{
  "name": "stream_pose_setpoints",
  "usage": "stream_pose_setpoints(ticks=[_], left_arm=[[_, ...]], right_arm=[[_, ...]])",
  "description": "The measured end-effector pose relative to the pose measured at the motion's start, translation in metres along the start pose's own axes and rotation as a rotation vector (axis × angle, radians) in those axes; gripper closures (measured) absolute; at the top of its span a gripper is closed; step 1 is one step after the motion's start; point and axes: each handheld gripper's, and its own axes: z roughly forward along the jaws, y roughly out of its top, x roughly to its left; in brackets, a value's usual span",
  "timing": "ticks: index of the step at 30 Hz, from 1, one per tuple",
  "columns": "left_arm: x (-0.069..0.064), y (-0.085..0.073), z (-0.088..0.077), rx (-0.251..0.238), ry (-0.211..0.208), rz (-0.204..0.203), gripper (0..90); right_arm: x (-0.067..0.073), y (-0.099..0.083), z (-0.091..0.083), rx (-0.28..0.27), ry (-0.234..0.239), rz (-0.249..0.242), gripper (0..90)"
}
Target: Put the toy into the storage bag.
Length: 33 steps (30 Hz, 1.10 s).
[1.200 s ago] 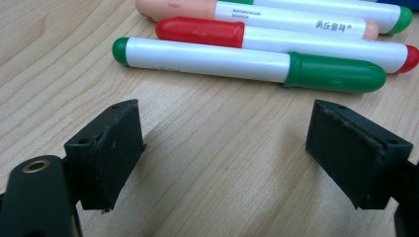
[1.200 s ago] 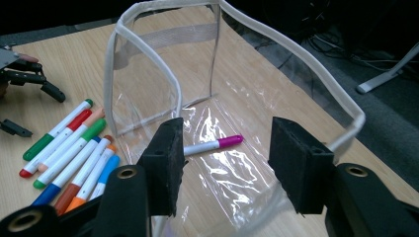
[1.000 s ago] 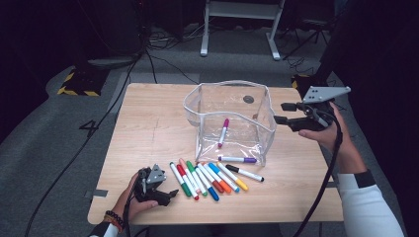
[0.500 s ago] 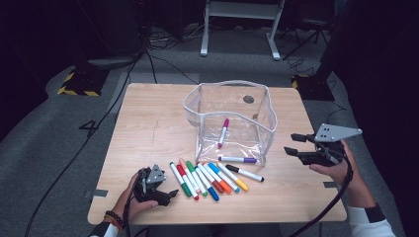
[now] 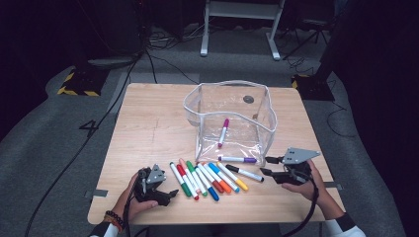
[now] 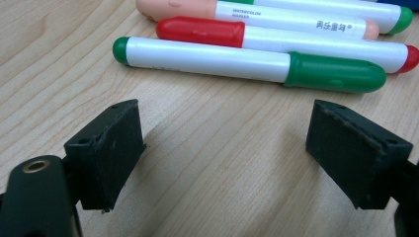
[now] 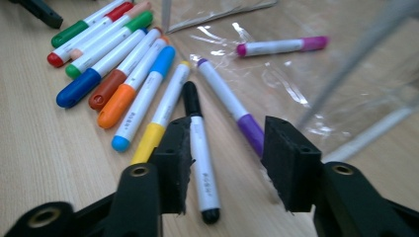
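Right gripper [image 7: 225, 165] lowering over the black marker [image 7: 200, 153]

Its fingers, apart and just closing, straddle the marker on the near-right surface; the purple marker [image 7: 230, 103] just beside risks a knock. Left gripper [image 6: 227, 153] rests, fingers apart, empty.

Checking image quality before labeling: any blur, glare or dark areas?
High view: table well lit, surroundings dark. Left gripper view: green marker sharp, near pads softer. Right gripper view: glare on the clear bag, soft grey streaks at right, black marker reasonably sharp.
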Motion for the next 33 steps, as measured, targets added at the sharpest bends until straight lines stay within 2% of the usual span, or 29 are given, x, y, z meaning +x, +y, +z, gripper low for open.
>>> stream_pose_setpoints(ticks=[2, 3, 6, 7, 12, 13, 19, 23, 29, 33], left_arm=[[0.000, 0.000, 0.000, 0.000, 0.000, 0.000, 14.7], [0.000, 0.000, 0.000, 0.000, 0.000, 0.000, 14.7], [0.000, 0.000, 0.000, 0.000, 0.000, 0.000, 14.7], [0.000, 0.000, 0.000, 0.000, 0.000, 0.000, 14.8], [0.000, 0.000, 0.000, 0.000, 0.000, 0.000, 14.8], [0.000, 0.000, 0.000, 0.000, 0.000, 0.000, 14.7], [0.000, 0.000, 0.000, 0.000, 0.000, 0.000, 14.7], [0.000, 0.000, 0.000, 0.000, 0.000, 0.000, 14.7], [0.000, 0.000, 0.000, 0.000, 0.000, 0.000, 14.7], [0.000, 0.000, 0.000, 0.000, 0.000, 0.000, 14.7]], right_arm=[[0.003, -0.002, 0.014, 0.019, 0.029, 0.007, 57.0], [0.003, -0.002, 0.014, 0.019, 0.029, 0.007, 57.0], [0.008, -0.004, 0.034, 0.054, 0.055, -0.009, 58.5], [0.011, -0.005, 0.046, 0.070, 0.074, -0.016, 58.7], [0.009, -0.003, 0.063, 0.067, 0.086, -0.003, 60.0], [0.009, -0.002, 0.070, 0.072, 0.072, -0.006, 61.4], [0.011, 0.002, 0.088, 0.101, 0.081, -0.017, 65.4], [0.009, 0.001, 0.097, 0.114, 0.077, -0.007, 66.7], [0.008, 0.002, 0.105, 0.115, 0.071, 0.014, 67.7], [0.007, 0.002, 0.105, 0.108, 0.078, 0.034, 72.8]])
